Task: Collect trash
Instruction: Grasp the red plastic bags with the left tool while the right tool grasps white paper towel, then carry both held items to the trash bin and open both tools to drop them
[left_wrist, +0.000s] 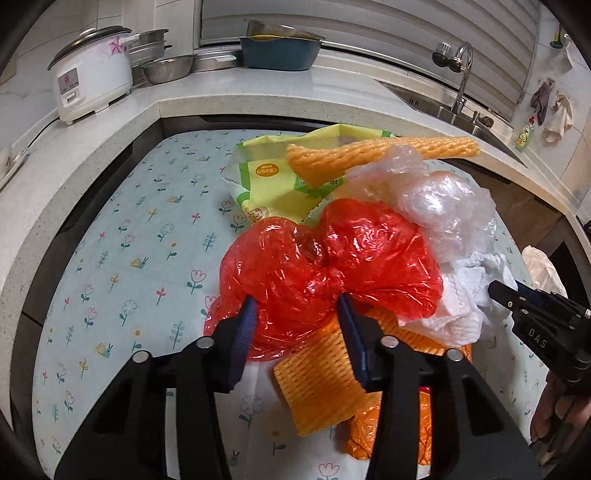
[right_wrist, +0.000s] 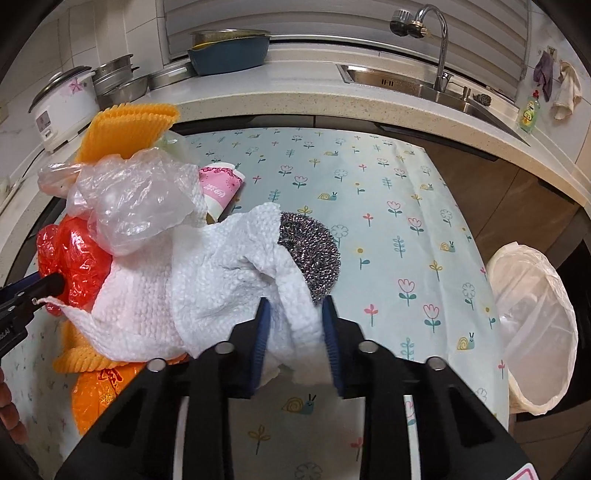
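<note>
Trash pile sits mid-tabletop (right_wrist: 369, 177). We've got left gripper (left_wrist: 297, 314) clamped on red plastic bag (left_wrist: 332, 254), right gripper (right_wrist: 295, 321) pinching white paper towel (right_wrist: 207, 280) beside steel scourer (right_wrist: 314, 251). Lined bin (right_wrist: 535, 325) off the right edge.

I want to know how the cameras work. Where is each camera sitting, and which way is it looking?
Left wrist: sits on the left gripper, looks forward along its fingers at the red bag they close on; the right gripper and some of the person's fingers show at the right edge.
Right wrist: sits on the right gripper, looks at the paper towel it pinches, scrubber behind, bin to the right; the left gripper shows at the left edge.
Both show the trash pile, table, sink and rice cooker.
</note>
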